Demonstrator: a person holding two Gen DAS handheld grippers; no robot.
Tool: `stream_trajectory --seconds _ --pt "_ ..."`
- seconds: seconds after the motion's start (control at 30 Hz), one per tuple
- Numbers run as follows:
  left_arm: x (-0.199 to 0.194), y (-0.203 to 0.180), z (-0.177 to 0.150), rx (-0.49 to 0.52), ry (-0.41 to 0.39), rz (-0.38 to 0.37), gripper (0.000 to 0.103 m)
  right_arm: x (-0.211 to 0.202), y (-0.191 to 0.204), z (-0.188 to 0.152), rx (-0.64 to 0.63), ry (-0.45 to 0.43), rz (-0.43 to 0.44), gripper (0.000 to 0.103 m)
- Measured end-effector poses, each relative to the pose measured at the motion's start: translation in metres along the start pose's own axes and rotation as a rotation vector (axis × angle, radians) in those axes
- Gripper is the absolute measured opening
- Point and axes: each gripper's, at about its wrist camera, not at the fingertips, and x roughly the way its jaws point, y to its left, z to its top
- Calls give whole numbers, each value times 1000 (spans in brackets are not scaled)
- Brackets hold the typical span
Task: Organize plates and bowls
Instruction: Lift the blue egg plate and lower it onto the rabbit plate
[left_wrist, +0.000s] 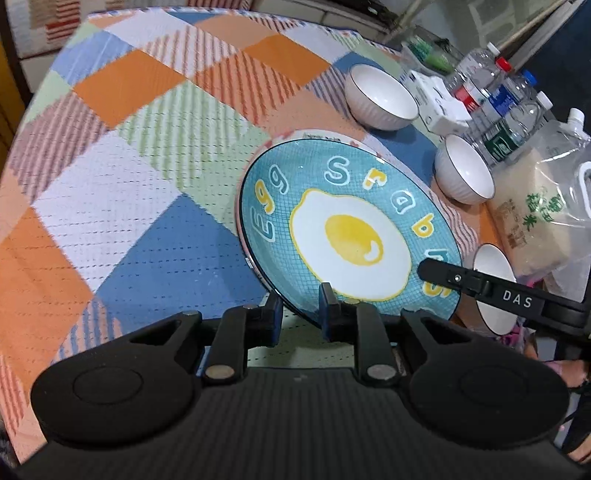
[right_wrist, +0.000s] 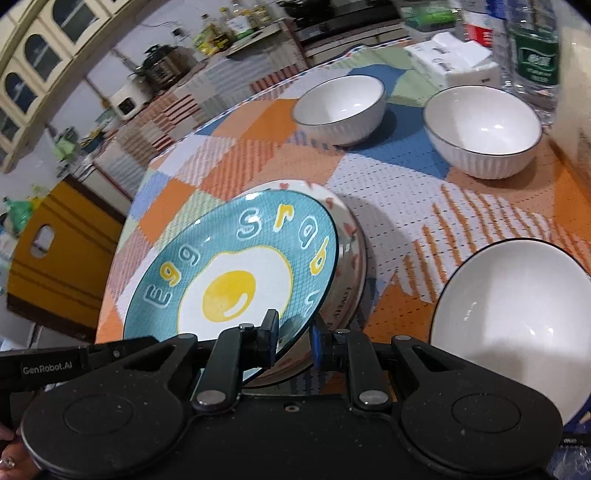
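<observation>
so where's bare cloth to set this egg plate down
Open tablecloth lies left of the egg plate. Its right is crowded: three white bowls, then bottles and a rice bag.

**Gripping a tilted egg plate over a checked cloth**

Clamping the near rim of the blue egg plate between the two fingers of the left gripper, one pad above the rim and one below. Tilting the plate up off a second, heart-patterned dish peeking out behind its far edge. Reaching in from the right with the other gripper, its black finger lying across the plate's right edge. Sitting on the patchwork tablecloth to the right: three white ribbed bowls, beside water bottles, a white box and a bag of rice.
</observation>
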Motion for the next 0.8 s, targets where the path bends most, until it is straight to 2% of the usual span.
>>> stream_trajectory --seconds 0.07,0.17,0.6,0.8 --pt "2 2 5 0 7 -10 18 1 -2 0 10 -8 -2 22" --pt "5 -5 5 29 12 24 19 4 -1 1 7 -6 -14 22" --pt "16 -9 8 12 60 27 21 8 15 -1 -123 -4 -167 24" --pt "32 -9 13 1 148 58 24 19 22 -2 -180 29 -229 29"
